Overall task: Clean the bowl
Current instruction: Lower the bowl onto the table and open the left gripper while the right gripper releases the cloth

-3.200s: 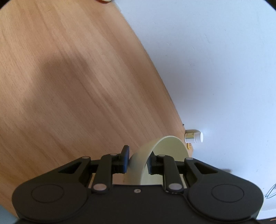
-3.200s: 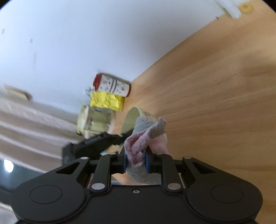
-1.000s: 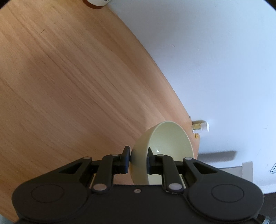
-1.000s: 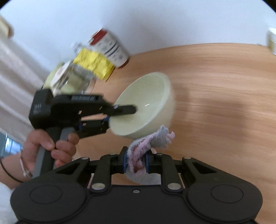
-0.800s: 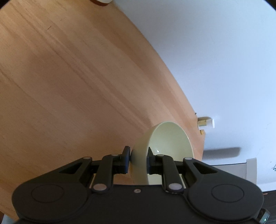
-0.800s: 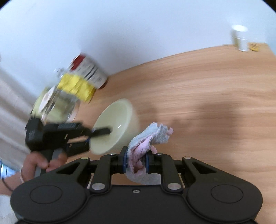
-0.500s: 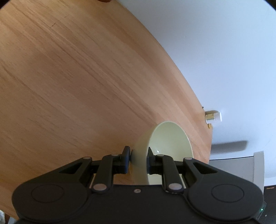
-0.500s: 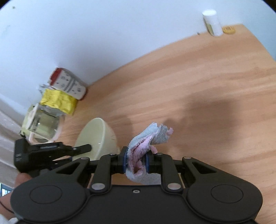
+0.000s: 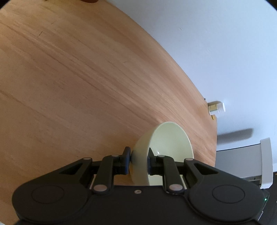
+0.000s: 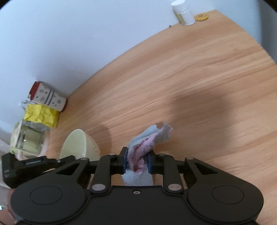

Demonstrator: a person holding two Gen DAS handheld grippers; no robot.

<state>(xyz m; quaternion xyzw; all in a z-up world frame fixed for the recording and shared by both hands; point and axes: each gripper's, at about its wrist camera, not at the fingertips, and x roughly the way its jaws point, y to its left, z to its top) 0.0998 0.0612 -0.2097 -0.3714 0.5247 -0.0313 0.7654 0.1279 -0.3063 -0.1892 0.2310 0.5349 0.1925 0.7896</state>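
Observation:
A pale green bowl (image 9: 166,147) is pinched by its rim in my left gripper (image 9: 138,160), which is shut on it; one finger is inside the bowl and one outside. The right wrist view shows the same bowl (image 10: 77,147) low at the left, close to the wooden table (image 10: 190,86), with the left gripper's black body (image 10: 34,164) behind it. My right gripper (image 10: 137,161) is shut on a crumpled blue and pink cloth (image 10: 147,143), held to the right of the bowl and apart from it.
Against the white wall at the left stand a red-topped patterned can (image 10: 48,97), a yellow foil pack (image 10: 41,115) and a glass jar (image 10: 27,140). A small white bottle (image 10: 184,12) and a gold lid (image 10: 201,16) sit at the far right corner. A white appliance (image 9: 251,164) lies beyond the table edge.
The bowl has come down from mid-air toward the table at the left. The cloth has drawn away from the bowl to the right. Both grips have stayed shut.

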